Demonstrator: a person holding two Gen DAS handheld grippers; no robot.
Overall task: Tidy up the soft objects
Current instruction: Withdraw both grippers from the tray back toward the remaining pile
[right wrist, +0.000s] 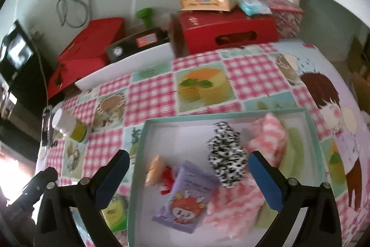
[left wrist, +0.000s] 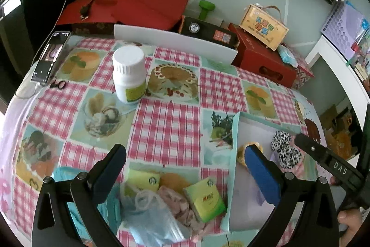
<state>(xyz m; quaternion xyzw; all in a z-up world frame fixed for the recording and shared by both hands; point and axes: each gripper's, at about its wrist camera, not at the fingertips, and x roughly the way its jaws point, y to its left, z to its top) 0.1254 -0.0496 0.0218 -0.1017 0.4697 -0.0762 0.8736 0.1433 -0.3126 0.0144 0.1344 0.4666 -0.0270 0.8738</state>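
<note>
A shallow teal-rimmed box [right wrist: 138, 154] holds a black-and-white spotted scrunchie [right wrist: 226, 154], pink checked cloths [right wrist: 268, 138], a purple tissue pack [right wrist: 187, 198] and a small tan item [right wrist: 155, 168]. My right gripper [right wrist: 188, 179] is open and empty above the box. My left gripper [left wrist: 185, 173] is open and empty above a pile on the tablecloth: green tissue packs [left wrist: 205, 198], a pink cloth [left wrist: 178, 203], a clear plastic bag [left wrist: 150, 217] and a teal item [left wrist: 64, 174]. The box [left wrist: 233, 154] and scrunchie [left wrist: 284, 149] also show in the left wrist view.
A white pill bottle [left wrist: 129, 75] stands on the checked tablecloth [left wrist: 166, 126]. A phone [left wrist: 49, 57] and small scissors [left wrist: 57, 83] lie at the far left. Red boxes [left wrist: 143, 4], a black box [left wrist: 208, 32], a white tray [left wrist: 175, 43] and a gift box [left wrist: 263, 27] line the back.
</note>
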